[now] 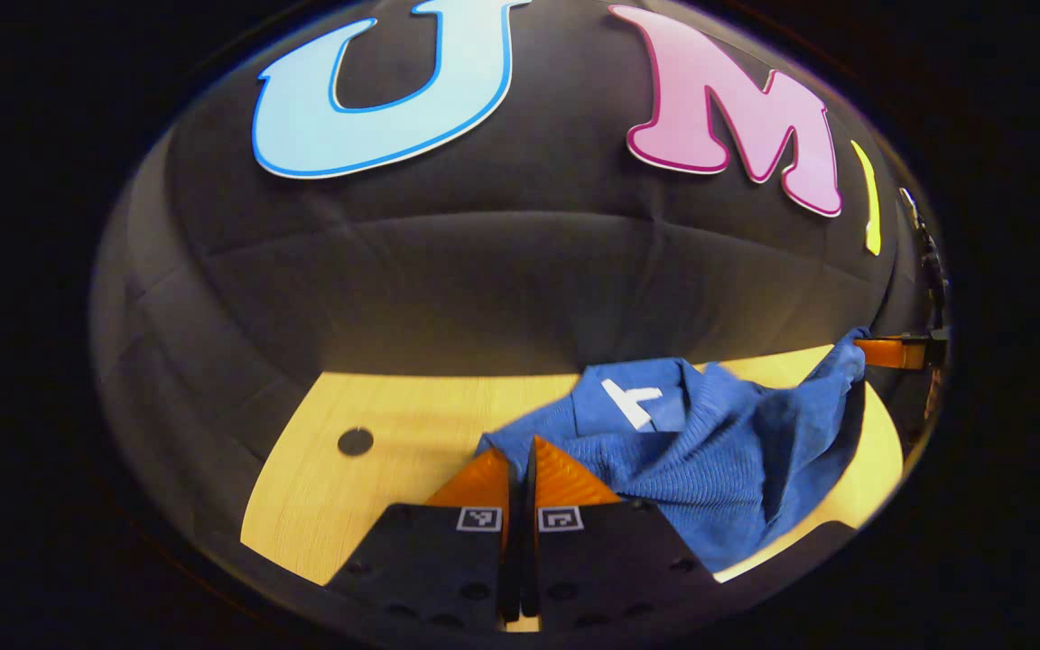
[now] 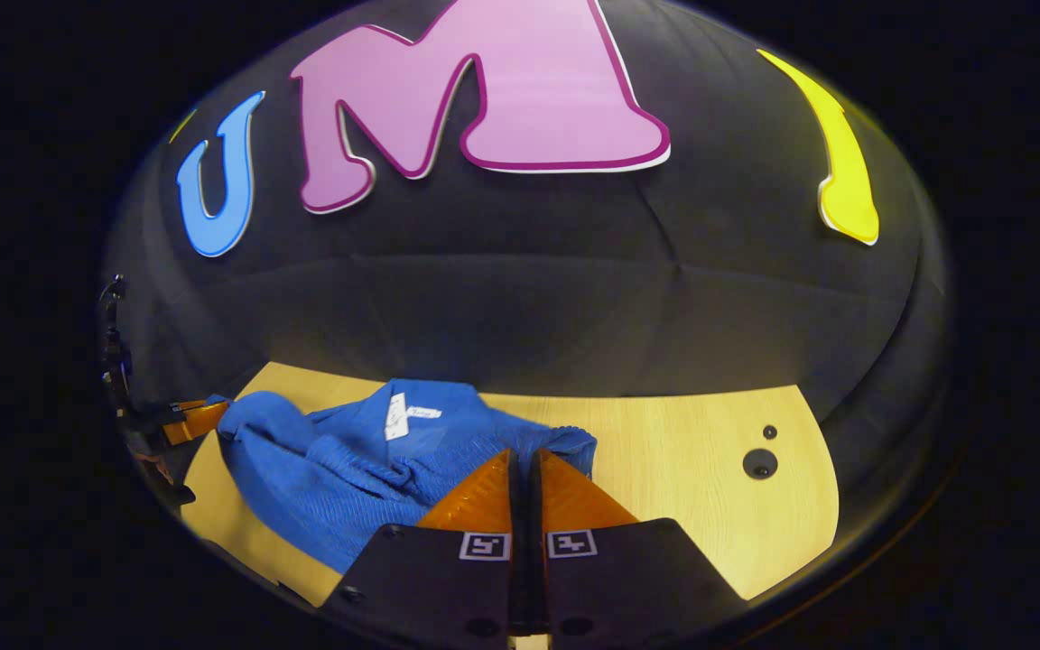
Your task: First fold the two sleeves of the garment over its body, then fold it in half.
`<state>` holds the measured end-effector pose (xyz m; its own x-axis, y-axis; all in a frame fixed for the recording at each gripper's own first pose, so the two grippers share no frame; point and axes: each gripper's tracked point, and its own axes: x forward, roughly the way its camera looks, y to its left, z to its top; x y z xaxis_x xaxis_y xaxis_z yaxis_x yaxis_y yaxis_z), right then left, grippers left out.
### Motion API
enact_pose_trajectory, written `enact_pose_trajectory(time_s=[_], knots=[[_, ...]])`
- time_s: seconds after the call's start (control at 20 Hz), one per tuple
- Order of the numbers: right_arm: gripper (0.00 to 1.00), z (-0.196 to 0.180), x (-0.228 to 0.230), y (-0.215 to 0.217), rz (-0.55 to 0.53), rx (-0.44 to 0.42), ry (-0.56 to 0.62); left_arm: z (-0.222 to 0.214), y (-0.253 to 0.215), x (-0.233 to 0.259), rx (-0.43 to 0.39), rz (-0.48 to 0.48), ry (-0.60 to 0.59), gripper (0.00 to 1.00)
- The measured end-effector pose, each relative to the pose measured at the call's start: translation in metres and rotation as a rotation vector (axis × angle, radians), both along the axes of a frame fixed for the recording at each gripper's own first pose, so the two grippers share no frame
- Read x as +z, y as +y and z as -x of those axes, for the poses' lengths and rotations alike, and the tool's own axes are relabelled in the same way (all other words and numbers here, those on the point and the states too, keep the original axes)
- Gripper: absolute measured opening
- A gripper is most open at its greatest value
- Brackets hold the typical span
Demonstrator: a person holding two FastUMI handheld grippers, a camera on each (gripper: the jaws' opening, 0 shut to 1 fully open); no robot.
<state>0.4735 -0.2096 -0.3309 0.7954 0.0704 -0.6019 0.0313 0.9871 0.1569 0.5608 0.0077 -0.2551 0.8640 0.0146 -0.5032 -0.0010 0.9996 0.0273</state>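
1. The left gripper [image 1: 520, 451] is sitting with its fingers pinched together on a corner of the blue garment [image 1: 710, 451]. The knit is bunching right at its tips and running off to its right.
2. The right gripper [image 2: 524, 465] is doing the same on the other corner, fingers clamped tight on the fabric edge, with the garment spreading away to its left. In the left gripper view you can also spot the right gripper [image 1: 890, 352] far off to the side with cloth draping from it.
3. The garment is hanging between the two tools and sagging onto the wooden table [image 1: 376, 478], inside tag [image 1: 633, 402] facing up. Looks to me like a fold is being carried over.
4. To do it well, I'd be keeping both corners level and moving together so the edge is landing straight, not twisted.
5. Room-wise: the table is offering bare wood to the left gripper's left and the right gripper's right, with round holes [image 2: 759, 463] in it. The near table edge is close under both tools, so I'd be watching that the cloth isn't sliding off.
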Motion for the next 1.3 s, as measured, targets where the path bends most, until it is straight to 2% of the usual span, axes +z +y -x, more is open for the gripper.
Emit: enact_pose_trajectory(time_s=[0.1,0.2,0.25,0.3,0.45,0.6,0.9,1.1,1.3], knots=[[0.01,-0.03,-0.016,0.003,-0.02,-0.01,-0.031,-0.032,0.0,-0.027,0.019,0.02,-0.028,0.0],[0.05,-0.048,-0.034,0.008,-0.05,-0.021,-0.048,-0.048,-0.003,-0.057,0.028,0.029,-0.007,0.07],[0.14,-0.058,-0.047,0.005,-0.028,-0.034,-0.049,-0.05,-0.006,-0.071,0.026,0.025,0.013,0.08],[0.35,-0.057,-0.057,0.001,0.006,-0.035,-0.042,-0.055,-0.008,-0.087,0.022,0.029,0.038,0.11],[0.96,-0.035,-0.081,-0.003,0.081,0.002,0.039,-0.049,-0.008,-0.096,0.03,0.014,0.075,0.81],[0.98,-0.016,-0.072,-0.005,0.083,-0.01,0.038,-0.039,-0.004,-0.077,0.076,-0.032,0.085,0.84],[0.98,0.035,0.002,-0.006,0.155,-0.038,-0.075,0.021,-0.009,0.01,0.098,0.048,-0.08,0.84],[0.98,0.088,0.062,0.015,0.194,-0.029,-0.137,0.093,-0.008,0.061,0.127,0.088,-0.163,0.84],[0.97,0.163,0.13,0.053,0.157,-0.039,-0.233,0.188,-0.006,0.118,0.153,0.116,-0.294,0.81]])
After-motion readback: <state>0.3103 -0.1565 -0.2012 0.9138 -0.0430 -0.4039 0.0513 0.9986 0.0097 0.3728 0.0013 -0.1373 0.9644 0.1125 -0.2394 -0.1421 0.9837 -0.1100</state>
